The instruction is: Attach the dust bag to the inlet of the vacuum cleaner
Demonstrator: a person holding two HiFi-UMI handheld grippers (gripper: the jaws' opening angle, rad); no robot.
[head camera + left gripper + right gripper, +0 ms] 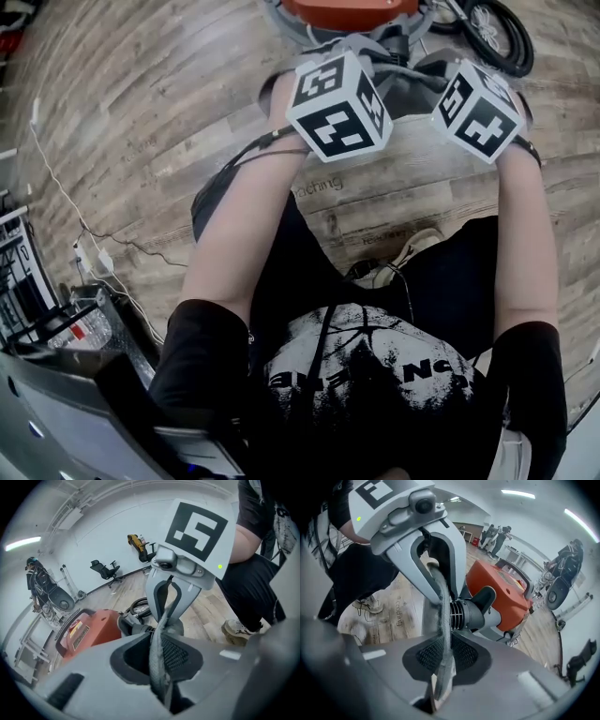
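Left gripper view: the left gripper (159, 656) has its fingers clamped on the grey fabric edge of the dust bag (160, 629). The right gripper (443, 658) pinches it too, just beside the ribbed grey inlet (471, 613) of the orange vacuum cleaner (501, 588). The floor lettering (396, 613) reads "Coaching". The vacuum's yellow label (77, 630) is too small to read.

Dust bag (442, 634): fuzzy cloth. Vacuum cleaner (497, 588): glossy plastic. Floor (141, 112): matt wood.
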